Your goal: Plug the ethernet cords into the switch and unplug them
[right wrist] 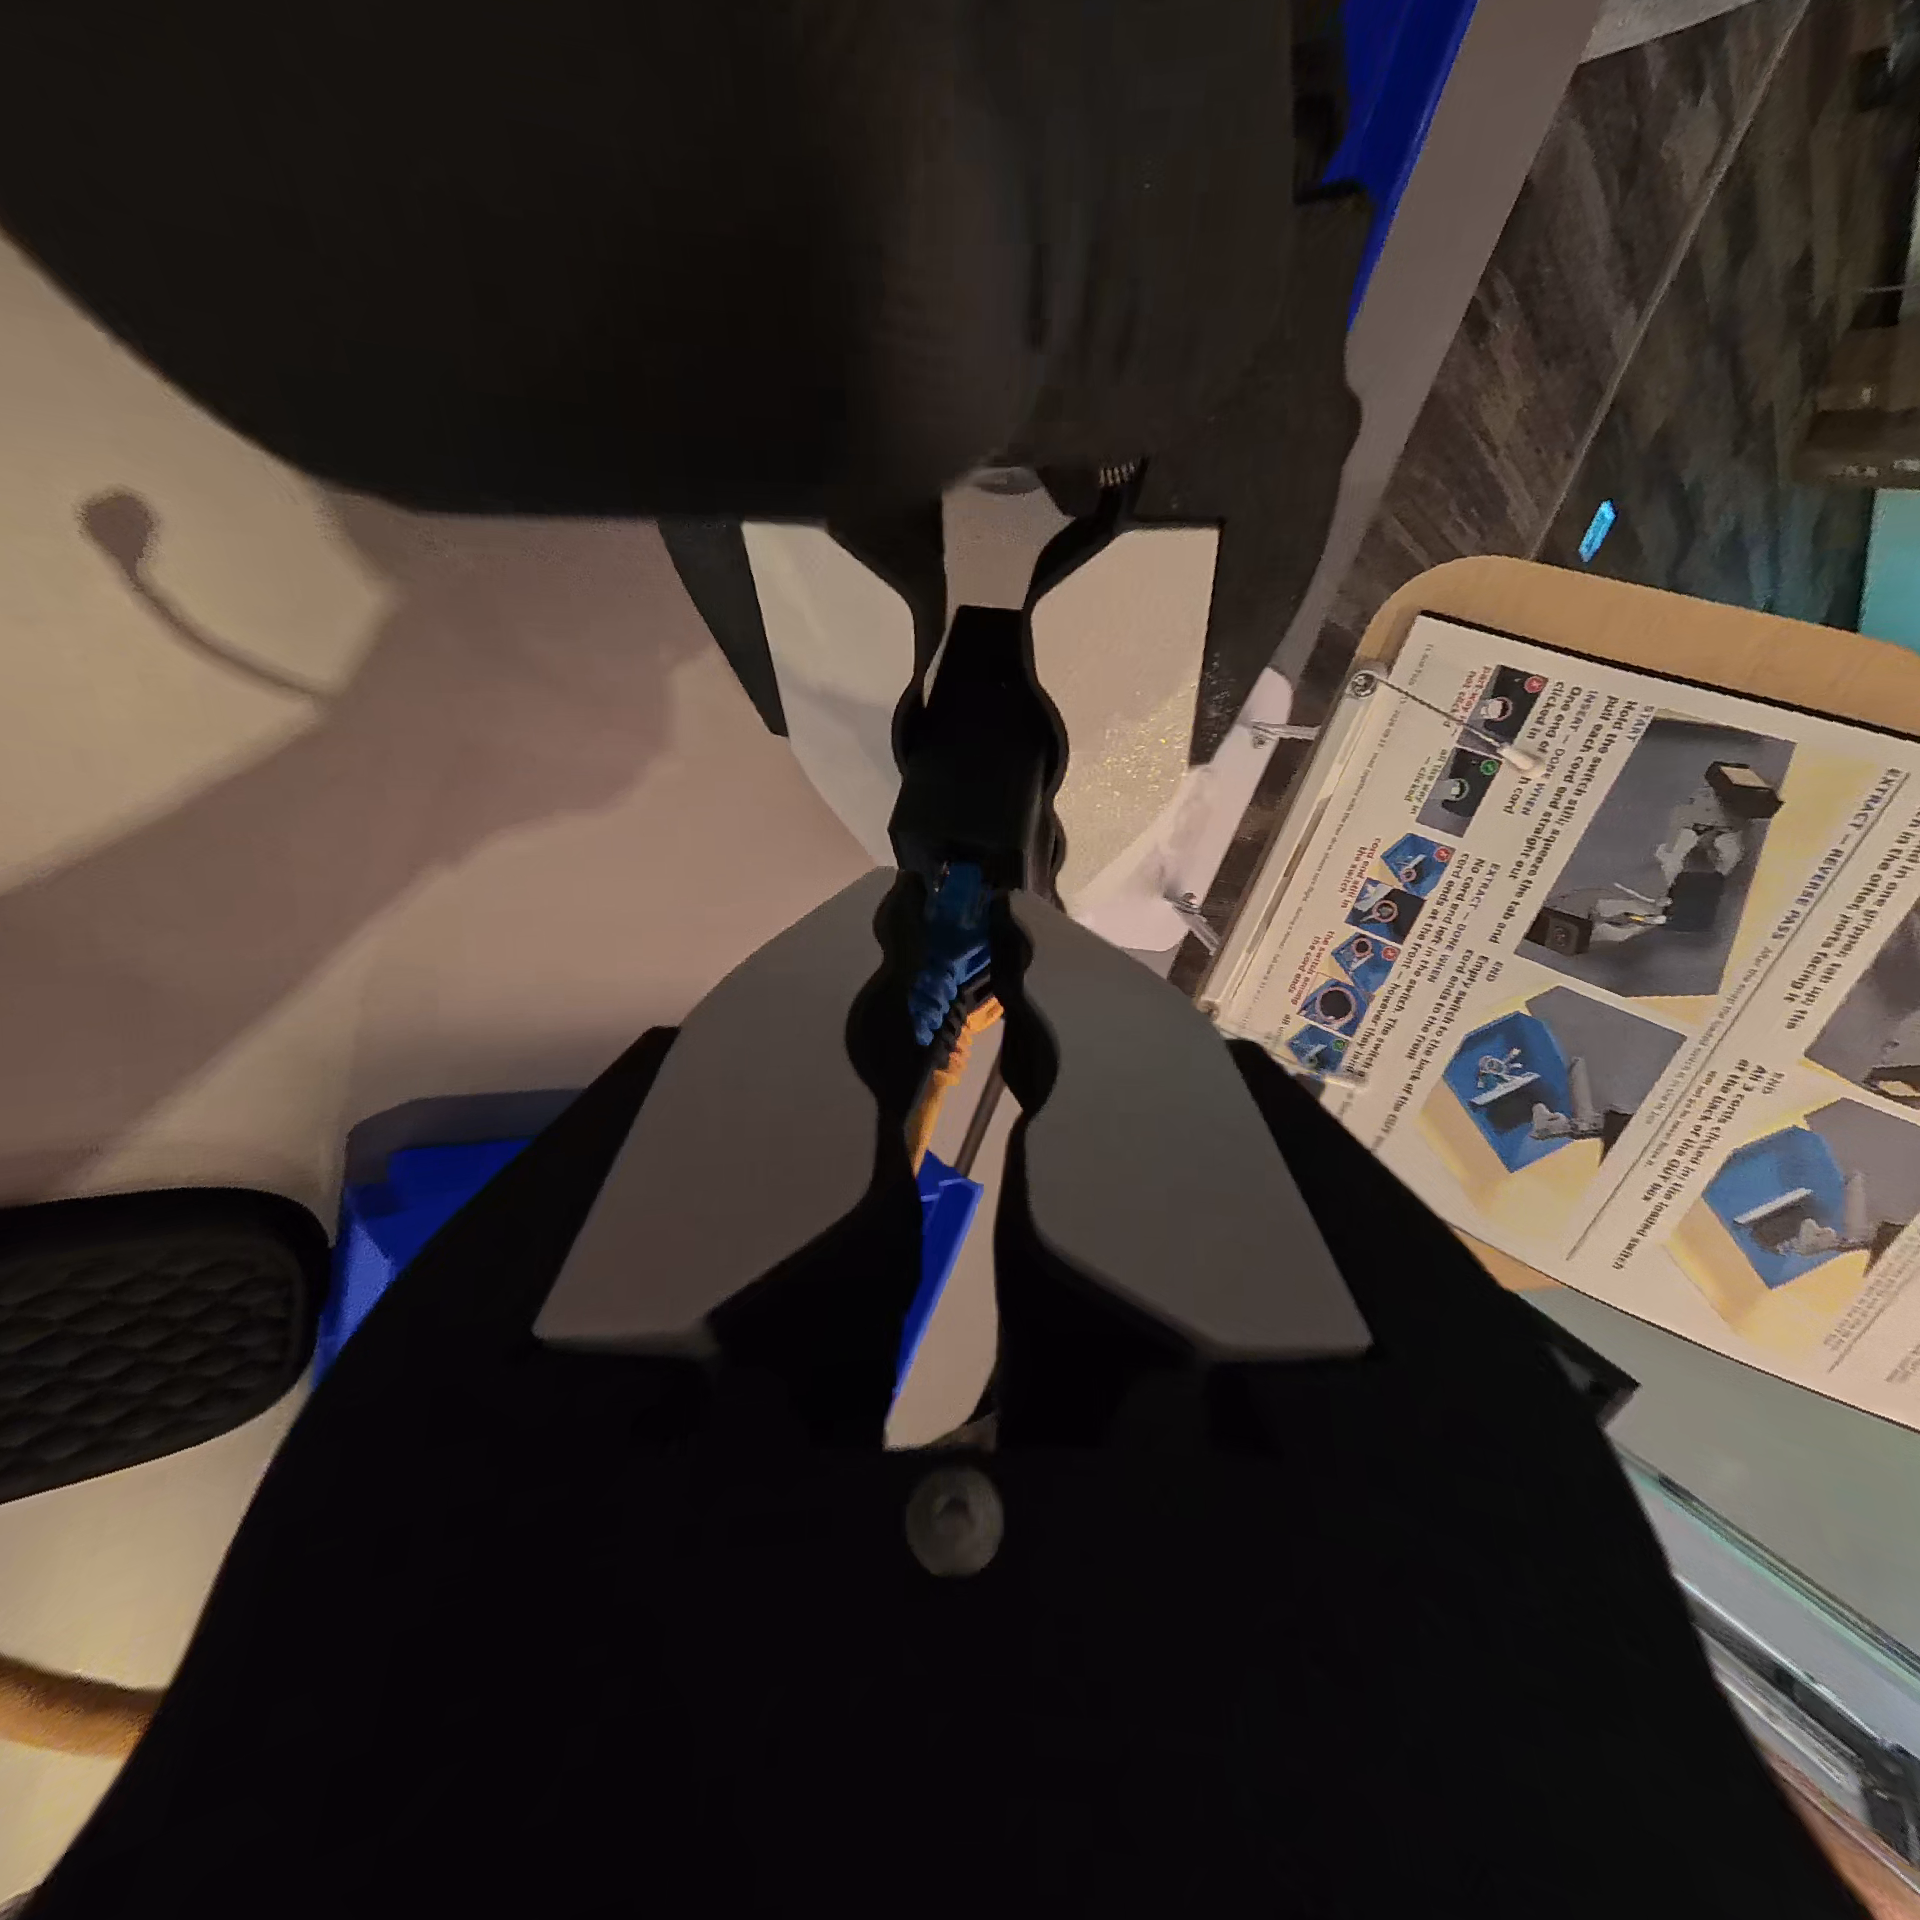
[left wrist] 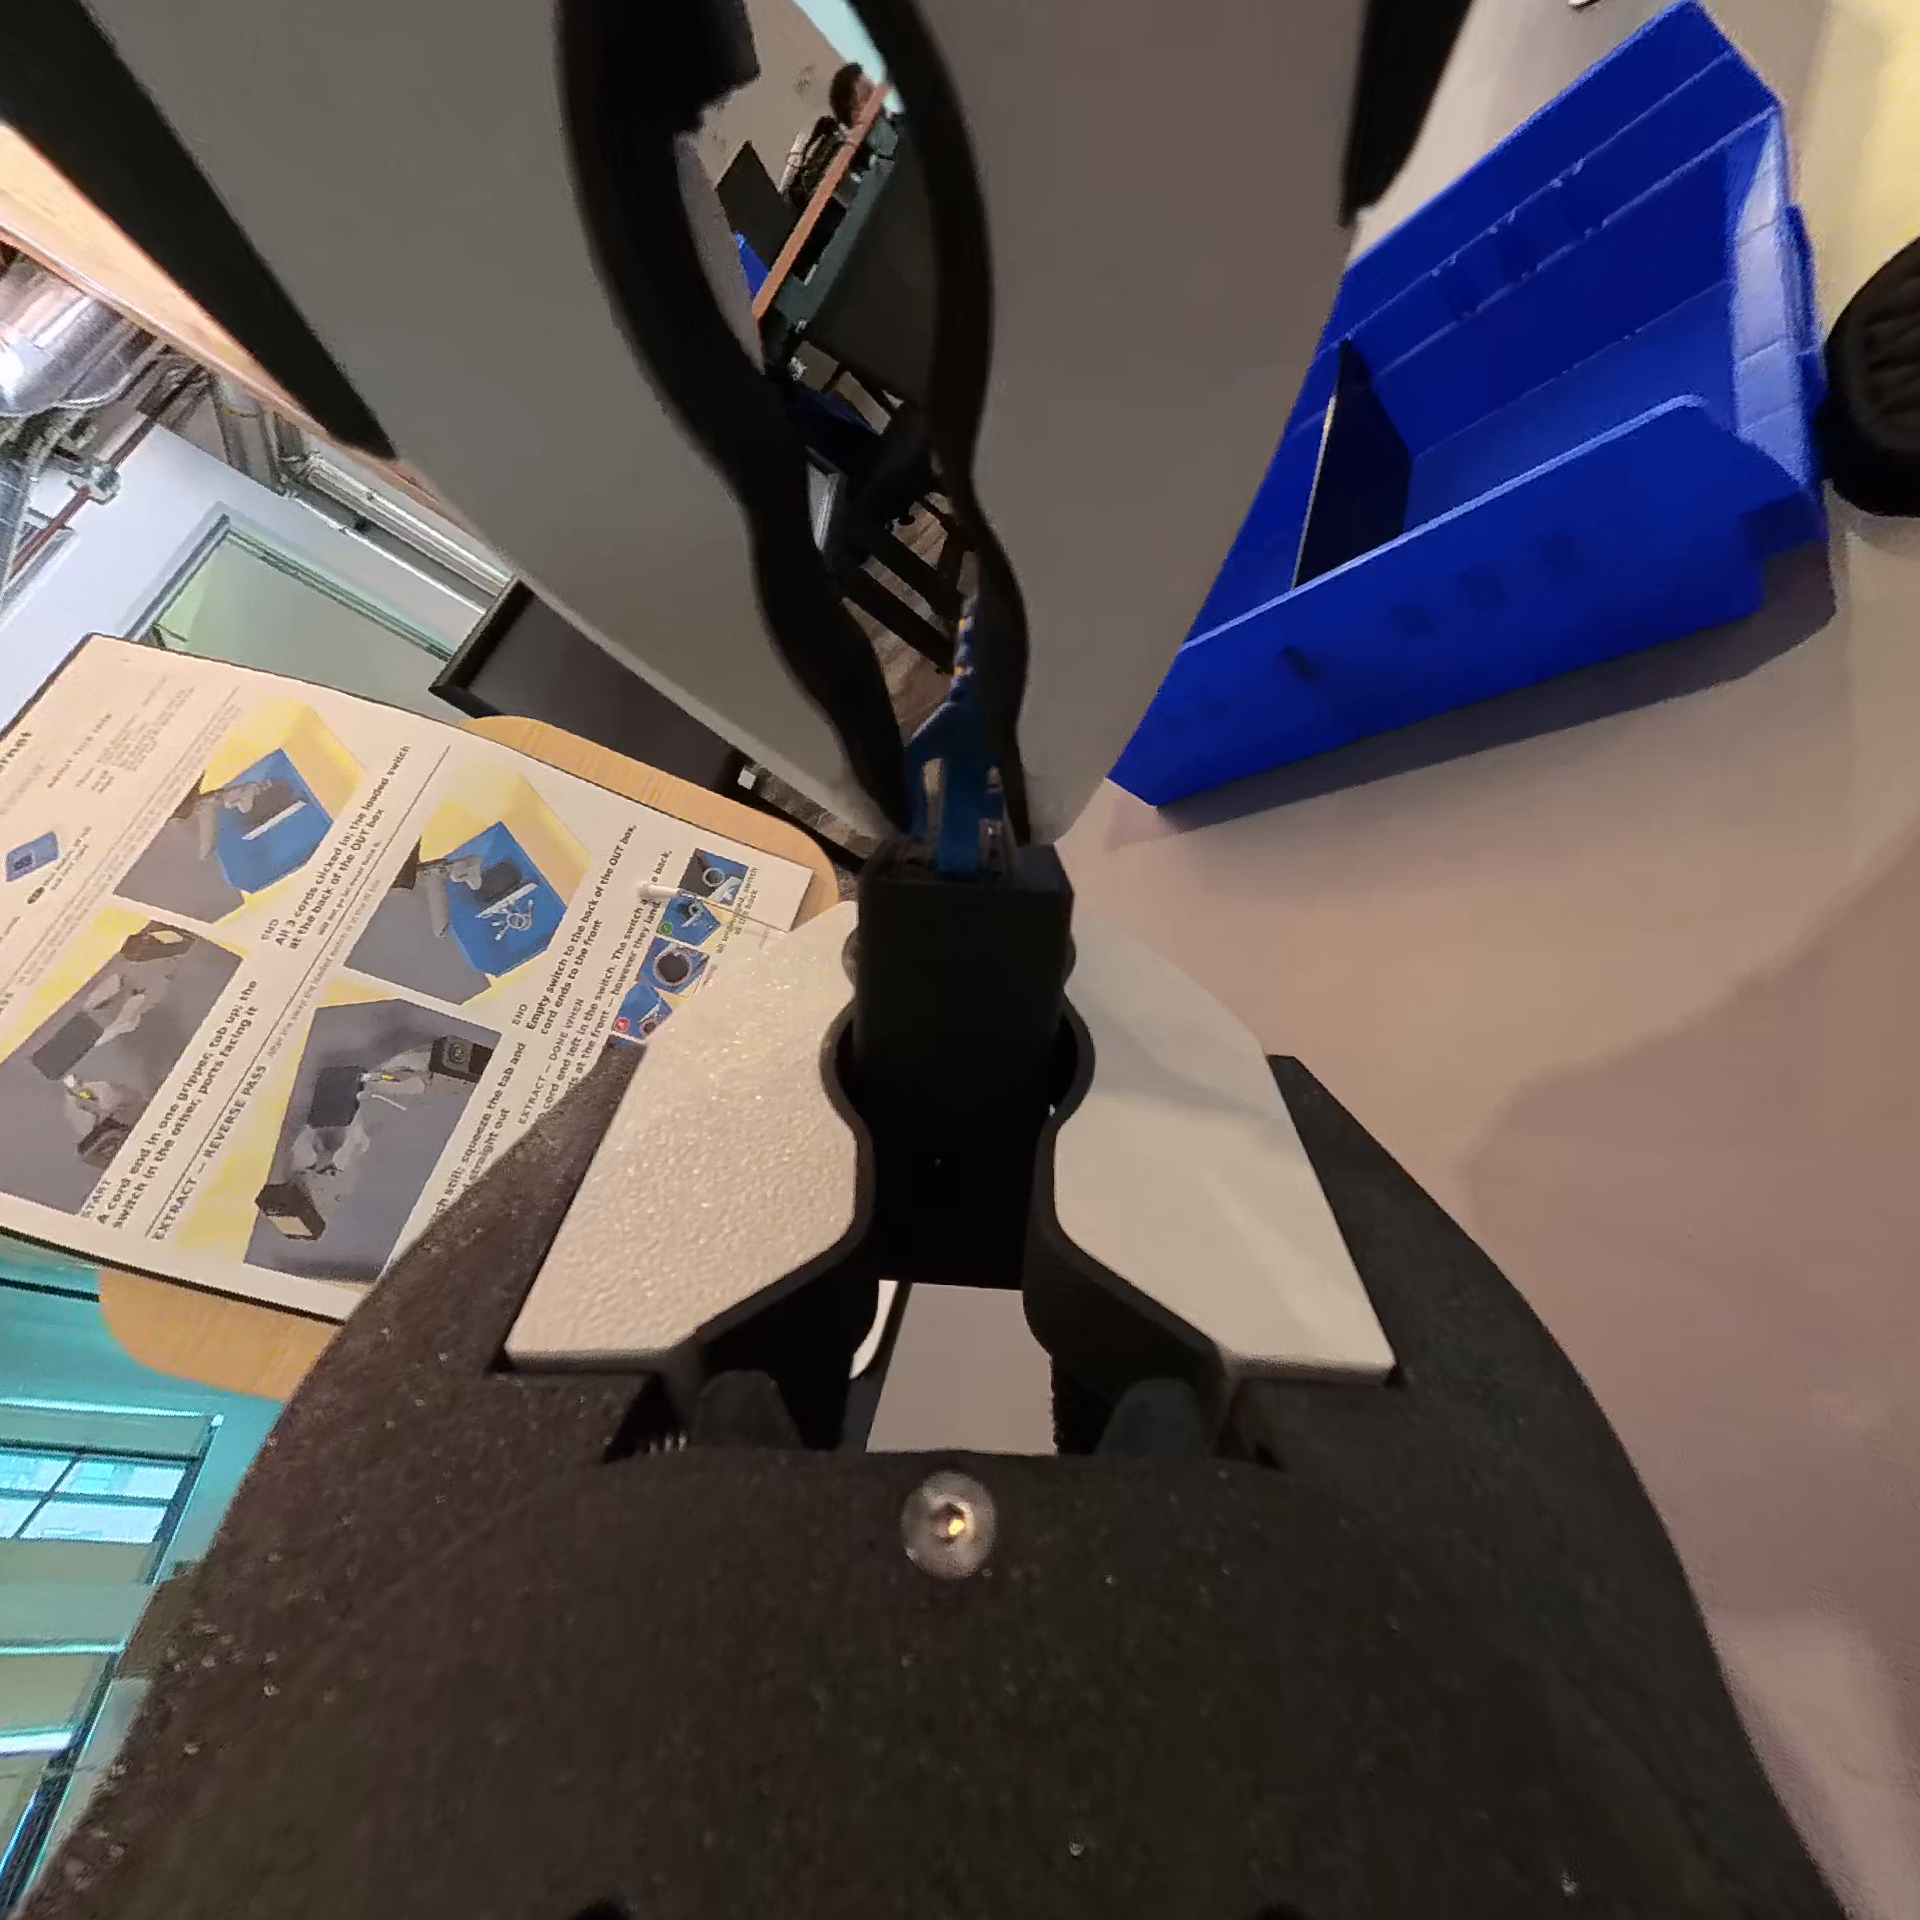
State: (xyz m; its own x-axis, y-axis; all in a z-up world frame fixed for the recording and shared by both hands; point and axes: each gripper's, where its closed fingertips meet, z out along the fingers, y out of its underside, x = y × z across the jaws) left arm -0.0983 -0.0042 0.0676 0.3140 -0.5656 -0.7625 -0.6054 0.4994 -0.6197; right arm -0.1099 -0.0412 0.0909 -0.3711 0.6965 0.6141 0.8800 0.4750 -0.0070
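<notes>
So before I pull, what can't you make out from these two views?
- Left wrist view: the switch ports face away; the blue plug meets it between the right gripper's fingers, seating unclear.
- Right wrist view: the plug's latch tab is blurred and dark; the orange cord end is hidden behind the fingers.

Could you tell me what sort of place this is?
Probably a workshop or lab bench set up for a practice task: a blue parts bin, a laminated instruction sheet and a grey tabletop.
</notes>
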